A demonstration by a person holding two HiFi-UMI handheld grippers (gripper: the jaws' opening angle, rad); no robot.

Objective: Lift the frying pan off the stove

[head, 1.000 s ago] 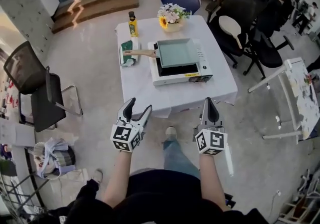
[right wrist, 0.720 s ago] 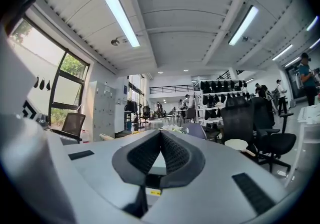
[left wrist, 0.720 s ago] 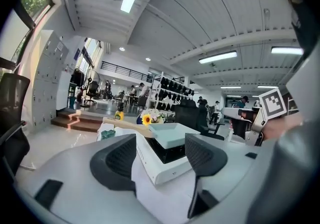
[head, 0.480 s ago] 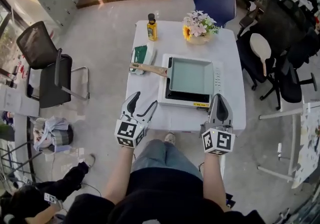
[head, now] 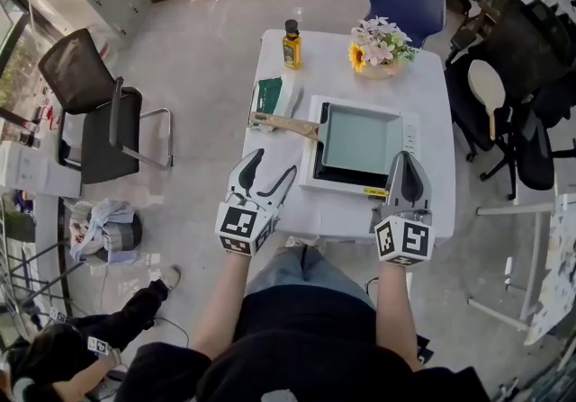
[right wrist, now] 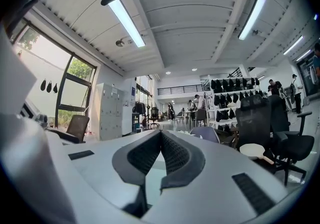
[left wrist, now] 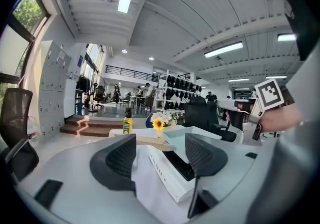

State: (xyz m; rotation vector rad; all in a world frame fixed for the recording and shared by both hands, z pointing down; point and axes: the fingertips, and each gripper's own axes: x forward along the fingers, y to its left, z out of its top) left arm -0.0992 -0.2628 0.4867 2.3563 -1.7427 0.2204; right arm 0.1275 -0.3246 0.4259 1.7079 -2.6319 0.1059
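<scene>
- Head view: frying pan (head: 360, 139) sits on the stove (head: 411, 141) by the tabletop's (head: 432, 85) front edge, handle (head: 286, 126) pointing left.
- Left tool (head: 272, 165) released, jaws apart, empty, at the front-left corner.
- Right tool (head: 407, 159) clenched on nothing, over the front edge.

Square pale-green frying pan (head: 362, 138) sits flat on white stove (head: 407, 141); wooden handle leftward.

frying pan (head: 360, 139) on stove (head: 411, 138), left tool (head: 272, 164) spread, right tool (head: 407, 158) pinched

Bottle (head: 292, 43), flowers (head: 378, 42) and green packet (head: 266, 94) on white table (head: 335, 67)
</scene>
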